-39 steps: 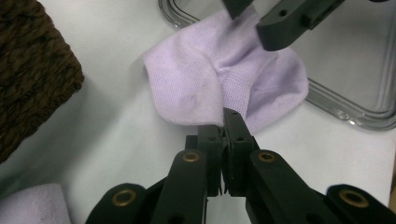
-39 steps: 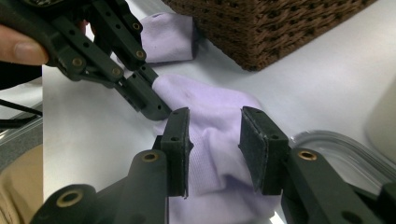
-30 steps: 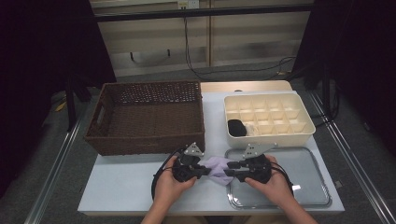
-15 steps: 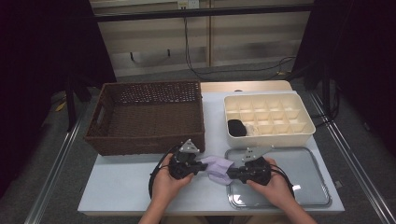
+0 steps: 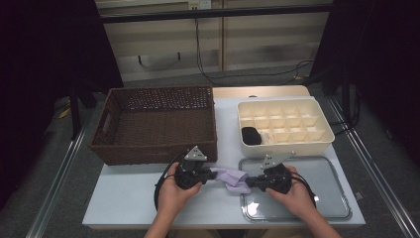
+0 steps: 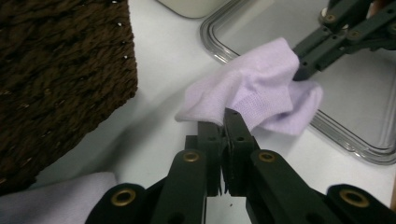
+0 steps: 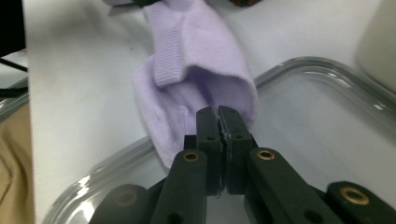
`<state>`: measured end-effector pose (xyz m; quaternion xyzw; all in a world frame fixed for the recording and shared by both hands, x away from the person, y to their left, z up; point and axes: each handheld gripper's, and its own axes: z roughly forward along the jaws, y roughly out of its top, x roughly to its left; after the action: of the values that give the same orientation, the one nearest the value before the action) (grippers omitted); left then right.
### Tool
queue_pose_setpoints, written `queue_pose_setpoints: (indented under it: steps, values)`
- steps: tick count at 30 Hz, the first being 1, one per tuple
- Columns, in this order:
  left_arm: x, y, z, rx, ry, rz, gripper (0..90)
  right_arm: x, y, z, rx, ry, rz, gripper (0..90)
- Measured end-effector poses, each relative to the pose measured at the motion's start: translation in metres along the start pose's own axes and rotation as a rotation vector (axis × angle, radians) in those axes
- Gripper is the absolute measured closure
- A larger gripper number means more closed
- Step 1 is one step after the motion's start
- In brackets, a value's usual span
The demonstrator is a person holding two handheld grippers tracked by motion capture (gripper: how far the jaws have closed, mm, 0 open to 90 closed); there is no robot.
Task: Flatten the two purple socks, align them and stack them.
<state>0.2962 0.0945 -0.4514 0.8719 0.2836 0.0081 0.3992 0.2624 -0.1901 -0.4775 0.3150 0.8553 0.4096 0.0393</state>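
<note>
I have the left gripper [image 5: 210, 174] and the right gripper [image 5: 249, 182] each clamped on one end of the sock [image 5: 232, 178], at the table's near edge, partly over the tray [image 5: 327, 198]. Pickup is done; folding or placement remains.

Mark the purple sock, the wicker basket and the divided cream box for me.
purple sock [image 5: 232, 177], high view, on the middle of the fabric.
wicker basket [image 5: 157, 150], high view, on its near wall.
divided cream box [image 5: 287, 145], high view, on its near wall.

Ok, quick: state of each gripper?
Left gripper: closed on the lilac sock.
Right gripper: closed on the same sock's other end.
</note>
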Motion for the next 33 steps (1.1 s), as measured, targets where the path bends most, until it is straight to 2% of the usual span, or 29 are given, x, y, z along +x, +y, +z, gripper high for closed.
queue_pose_setpoints:
  steps: [3, 10, 14, 18, 20, 22, 24, 27, 28, 31, 33]
  values:
    - [-0.002, 0.001, 0.003, 0.007, -0.008, 0.003, 87.0, -0.002, 0.000, -0.002, -0.008, -0.039, 0.007, 84.4]
    - [-0.005, 0.003, 0.007, 0.021, -0.030, 0.001, 87.1, 0.009, 0.010, 0.003, -0.043, -0.010, -0.017, 74.8]
    - [-0.005, 0.002, 0.007, 0.014, -0.042, -0.012, 87.1, 0.012, 0.016, 0.014, -0.039, -0.042, -0.036, 63.9]
    - [-0.005, 0.003, 0.005, 0.000, -0.041, -0.003, 86.2, 0.011, 0.017, 0.021, -0.026, -0.067, -0.051, 57.9]
    - [-0.005, 0.003, 0.006, -0.020, -0.029, 0.007, 81.6, 0.012, 0.017, 0.022, -0.028, -0.078, -0.069, 60.0]
    - [-0.004, 0.002, 0.007, -0.024, -0.013, 0.018, 74.9, 0.014, 0.017, 0.021, -0.006, -0.098, -0.094, 69.2]
    - [-0.003, 0.001, 0.008, -0.022, -0.013, 0.019, 66.8, 0.015, 0.017, 0.020, -0.001, -0.095, -0.106, 76.2]
    - [-0.001, 0.000, 0.011, -0.033, -0.026, 0.008, 54.0, 0.012, 0.014, 0.019, -0.018, -0.044, -0.061, 81.3]
    - [-0.001, 0.000, 0.011, -0.027, -0.019, 0.013, 50.7, 0.010, 0.012, 0.018, -0.023, -0.031, -0.042, 81.9]
    - [0.000, 0.000, 0.011, -0.030, -0.010, 0.021, 43.9, 0.006, 0.010, 0.016, -0.036, -0.014, 0.004, 82.3]
    - [-0.001, 0.000, 0.012, -0.042, -0.013, 0.035, 39.5, 0.005, 0.010, 0.015, -0.036, -0.006, 0.016, 82.3]
